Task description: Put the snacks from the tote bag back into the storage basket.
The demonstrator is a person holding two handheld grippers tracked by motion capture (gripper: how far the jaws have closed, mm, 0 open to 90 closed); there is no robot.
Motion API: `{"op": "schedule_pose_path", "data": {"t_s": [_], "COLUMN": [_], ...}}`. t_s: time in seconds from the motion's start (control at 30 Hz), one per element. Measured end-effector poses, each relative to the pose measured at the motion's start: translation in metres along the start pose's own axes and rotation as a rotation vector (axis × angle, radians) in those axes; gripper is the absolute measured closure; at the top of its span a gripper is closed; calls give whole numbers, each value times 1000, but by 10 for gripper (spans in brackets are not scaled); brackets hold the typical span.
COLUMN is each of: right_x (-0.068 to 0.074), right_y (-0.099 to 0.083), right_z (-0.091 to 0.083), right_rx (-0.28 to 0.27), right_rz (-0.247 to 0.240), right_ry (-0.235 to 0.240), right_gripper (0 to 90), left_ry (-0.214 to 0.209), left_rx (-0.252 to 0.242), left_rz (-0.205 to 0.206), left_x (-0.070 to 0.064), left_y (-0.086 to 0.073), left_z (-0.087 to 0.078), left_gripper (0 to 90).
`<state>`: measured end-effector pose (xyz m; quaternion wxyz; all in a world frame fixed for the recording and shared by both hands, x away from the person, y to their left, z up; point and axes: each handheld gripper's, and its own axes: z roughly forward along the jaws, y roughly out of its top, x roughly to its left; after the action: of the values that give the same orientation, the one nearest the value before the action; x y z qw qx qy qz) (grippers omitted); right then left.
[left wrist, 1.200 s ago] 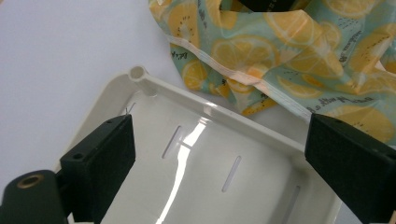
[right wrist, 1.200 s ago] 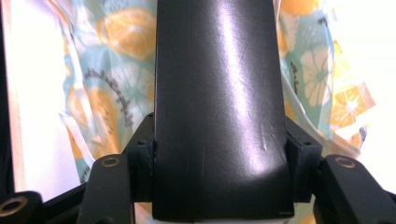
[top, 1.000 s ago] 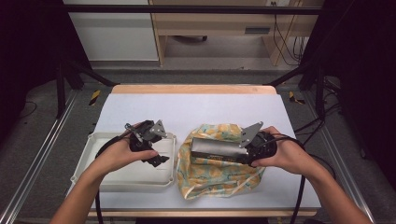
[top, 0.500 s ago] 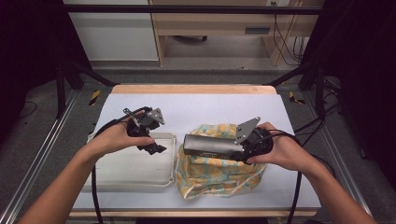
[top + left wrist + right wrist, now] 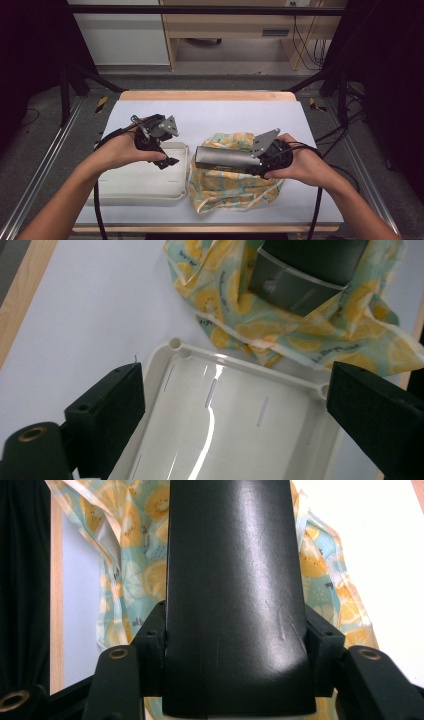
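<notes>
Your right gripper (image 5: pixel 265 161) is clamped on a long dark grey metallic box (image 5: pixel 225 159), held level above the lemon-print teal cloth (image 5: pixel 230 187). Small dark lettering runs along the cloth's pale hem, too blurred to read. Your left gripper (image 5: pixel 167 161) hangs with its jaws wide apart and empty over the white plastic tray (image 5: pixel 145 182), which sits just beside the cloth.
</notes>
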<state>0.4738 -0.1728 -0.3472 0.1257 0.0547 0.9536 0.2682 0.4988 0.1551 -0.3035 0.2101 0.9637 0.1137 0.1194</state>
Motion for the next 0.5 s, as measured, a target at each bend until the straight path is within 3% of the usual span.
{"op": "schedule_pose_path", "data": {"t_s": [0.23,0.5], "right_x": [-3,-2], "right_y": [5,10], "right_z": [5,12], "right_rx": [17,43], "right_rz": [3,-4], "right_ry": [7,17], "right_gripper": [435,434], "left_ry": [-9,-34], "left_rx": [28,71], "left_rz": [67,146], "left_x": [-5,-23], "left_y": [14,25], "left_z": [4,17], "left_gripper": [85,88]}}
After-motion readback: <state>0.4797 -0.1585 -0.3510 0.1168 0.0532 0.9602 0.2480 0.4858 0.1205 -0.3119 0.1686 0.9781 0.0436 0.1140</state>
